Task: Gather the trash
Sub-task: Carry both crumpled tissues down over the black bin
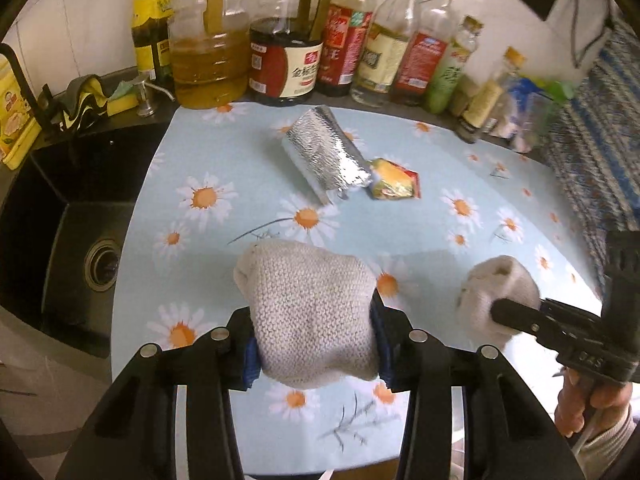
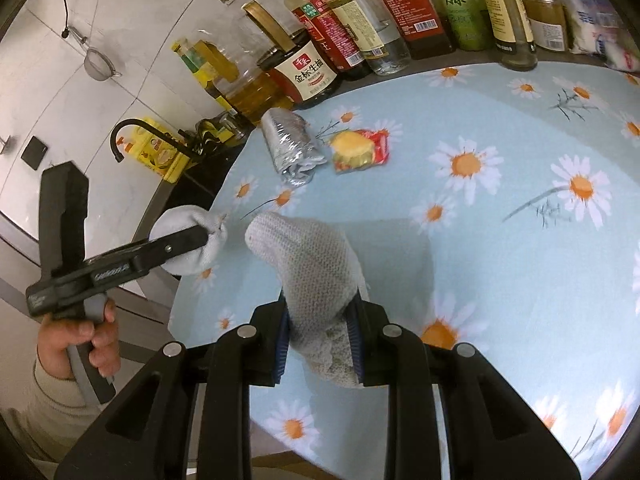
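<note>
Two pieces of trash lie on the daisy-print mat (image 1: 224,152): a crumpled silver foil wrapper (image 1: 326,152) (image 2: 290,146) and, just right of it, a red and yellow snack packet (image 1: 394,180) (image 2: 362,150). My left gripper (image 1: 316,312) has knit fabric covers over its fingers, which are pressed together with nothing between them, well short of the foil. My right gripper (image 2: 320,292) is likewise fabric-covered and shut, with nothing held, in front of the trash. Each gripper shows in the other's view: the right (image 1: 496,296), the left (image 2: 192,240).
A row of oil and sauce bottles (image 1: 288,60) (image 2: 312,68) lines the back of the mat. A black sink (image 1: 72,232) with a faucet (image 2: 132,132) lies left. A patterned cloth (image 1: 592,152) covers the right side.
</note>
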Available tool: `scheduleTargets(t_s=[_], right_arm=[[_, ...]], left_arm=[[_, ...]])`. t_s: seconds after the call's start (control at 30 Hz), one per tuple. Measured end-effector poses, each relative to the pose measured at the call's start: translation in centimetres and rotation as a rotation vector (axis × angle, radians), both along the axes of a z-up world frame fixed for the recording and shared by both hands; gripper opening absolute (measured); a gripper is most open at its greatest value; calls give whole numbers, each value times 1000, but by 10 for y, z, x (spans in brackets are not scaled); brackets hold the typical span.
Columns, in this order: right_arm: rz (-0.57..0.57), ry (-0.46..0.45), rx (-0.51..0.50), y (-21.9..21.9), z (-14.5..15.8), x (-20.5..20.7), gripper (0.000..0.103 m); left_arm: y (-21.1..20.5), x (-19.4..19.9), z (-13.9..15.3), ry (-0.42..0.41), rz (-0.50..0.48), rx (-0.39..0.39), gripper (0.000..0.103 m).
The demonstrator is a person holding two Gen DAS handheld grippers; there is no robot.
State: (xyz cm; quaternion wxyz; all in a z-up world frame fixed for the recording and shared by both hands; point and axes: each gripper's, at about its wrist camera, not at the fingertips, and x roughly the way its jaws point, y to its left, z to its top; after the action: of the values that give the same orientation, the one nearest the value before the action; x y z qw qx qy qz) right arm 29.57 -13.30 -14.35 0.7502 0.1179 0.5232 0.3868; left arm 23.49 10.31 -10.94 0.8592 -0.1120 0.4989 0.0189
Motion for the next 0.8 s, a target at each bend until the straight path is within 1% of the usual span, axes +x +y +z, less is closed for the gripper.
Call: scheduleTargets(t_s=[0.03,0.3,0.4,0.63,0.8], right_arm=[[-13,-5,-13,2,3,-6,26],[-80,-45,-19,13,23,-58,26],[-118,-42,-18,17,28,-80,27],[-149,-42,-30,31,33,-122,27],[-153,-50,-39,43,35,-155,27]], left_arm=[[1,-6,2,-7,-14,-3,42],[7,-54,14,-54,-109,-27,42],[9,-70,16,-63,-132,-41,42],[17,-111,20,-82,-184,-55,42],[24,-140,17,-86,-206,-72,42]])
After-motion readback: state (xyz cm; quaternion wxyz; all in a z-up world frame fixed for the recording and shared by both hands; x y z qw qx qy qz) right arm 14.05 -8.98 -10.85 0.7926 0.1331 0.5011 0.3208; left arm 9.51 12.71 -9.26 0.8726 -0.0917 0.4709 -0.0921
